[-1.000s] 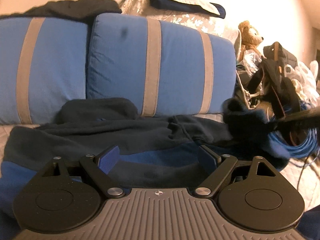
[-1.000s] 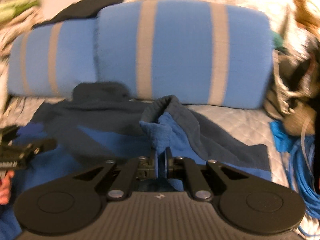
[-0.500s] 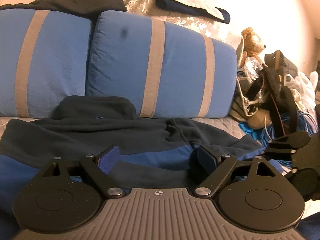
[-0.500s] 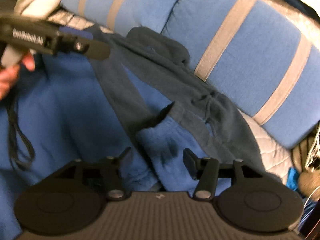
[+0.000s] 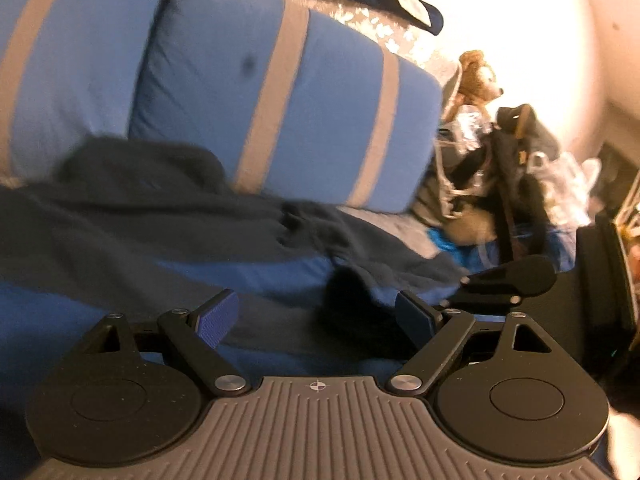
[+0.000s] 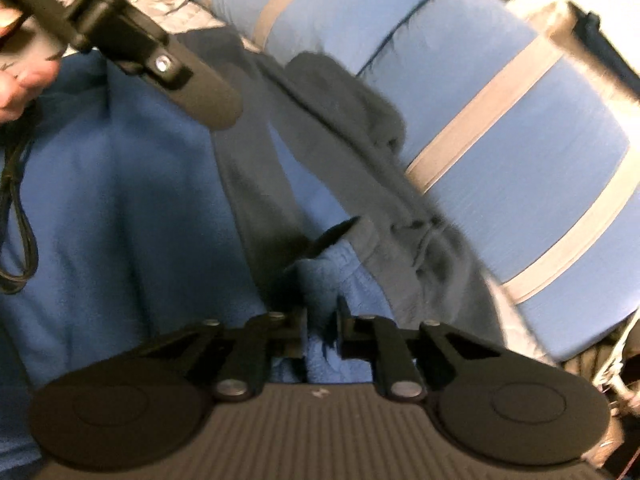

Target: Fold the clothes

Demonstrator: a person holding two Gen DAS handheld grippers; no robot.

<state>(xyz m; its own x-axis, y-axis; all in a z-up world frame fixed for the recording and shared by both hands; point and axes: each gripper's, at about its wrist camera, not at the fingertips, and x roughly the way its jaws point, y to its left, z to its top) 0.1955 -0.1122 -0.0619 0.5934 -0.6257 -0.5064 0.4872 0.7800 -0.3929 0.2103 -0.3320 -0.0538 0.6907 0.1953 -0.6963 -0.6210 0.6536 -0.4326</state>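
Dim warm indoor light, blown-out glare upper right, motion blur throughout, fisheye bending and dark corners

Each claw (image 5: 316,318) has black linkage arms, silver screws, blue textured pads (image 5: 218,318) and a ribbed grey base.

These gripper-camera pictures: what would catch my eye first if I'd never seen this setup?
Probably the big blue cushions with tan stripes propped along the back, with a dark grey and blue fleece garment spread in front of them. The right gripper has just closed, pinching a fluffy blue fold, while the left gripper hangs open above the fabric. A teddy bear sits far right.
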